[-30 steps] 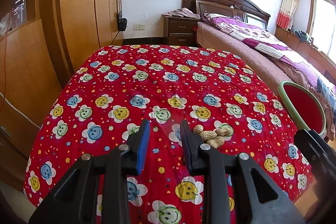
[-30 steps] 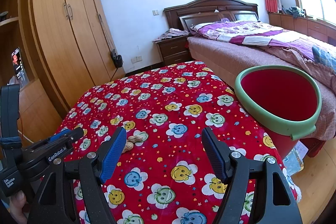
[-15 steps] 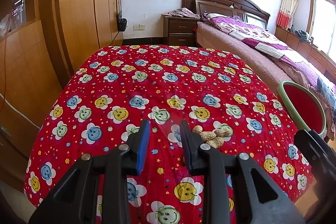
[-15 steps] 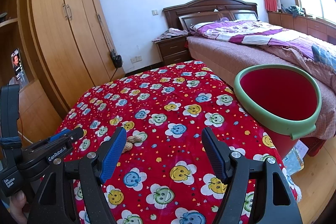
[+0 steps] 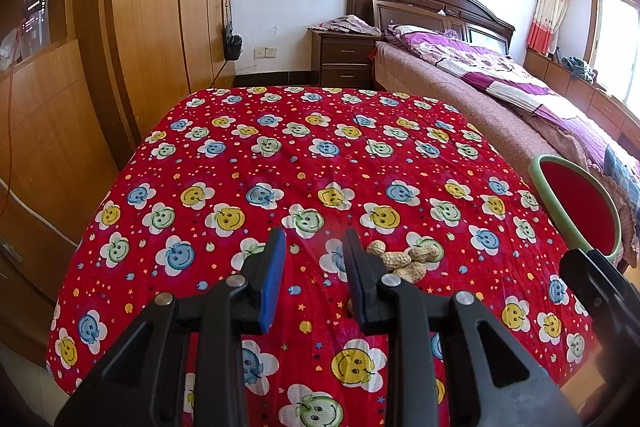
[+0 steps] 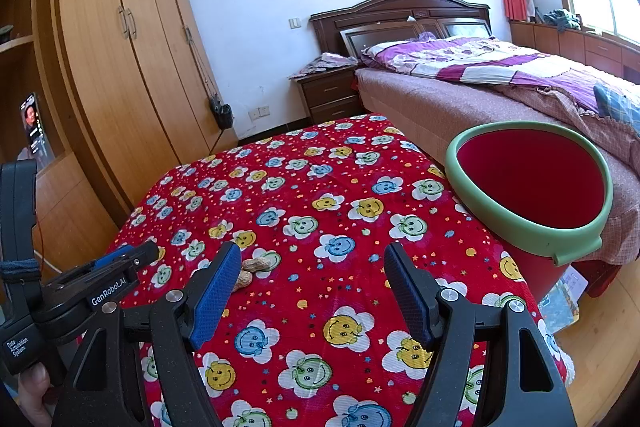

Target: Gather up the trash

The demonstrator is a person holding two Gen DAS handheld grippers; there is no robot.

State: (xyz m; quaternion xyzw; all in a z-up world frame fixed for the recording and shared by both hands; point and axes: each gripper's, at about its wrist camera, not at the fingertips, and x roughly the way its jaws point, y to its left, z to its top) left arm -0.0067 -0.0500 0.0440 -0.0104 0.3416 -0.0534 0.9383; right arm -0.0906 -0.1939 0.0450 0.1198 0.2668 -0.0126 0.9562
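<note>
Jaws of the left gripper [image 5: 314, 259] stand narrowly apart with nothing between them; jaws of the right gripper [image 6: 312, 291] stand wide apart, also with nothing between them. Both hover over the red smiley-flower patterned tablecloth [image 5: 280, 163]. Small heap of tan peanut shells [image 5: 404, 259] lies on the cloth, just right of the left gripper's right finger and just beyond the right gripper's left finger. Red plastic bucket with green rim [image 6: 528, 183] stands beside the table's right edge, before the bed [image 6: 500, 75].
</note>
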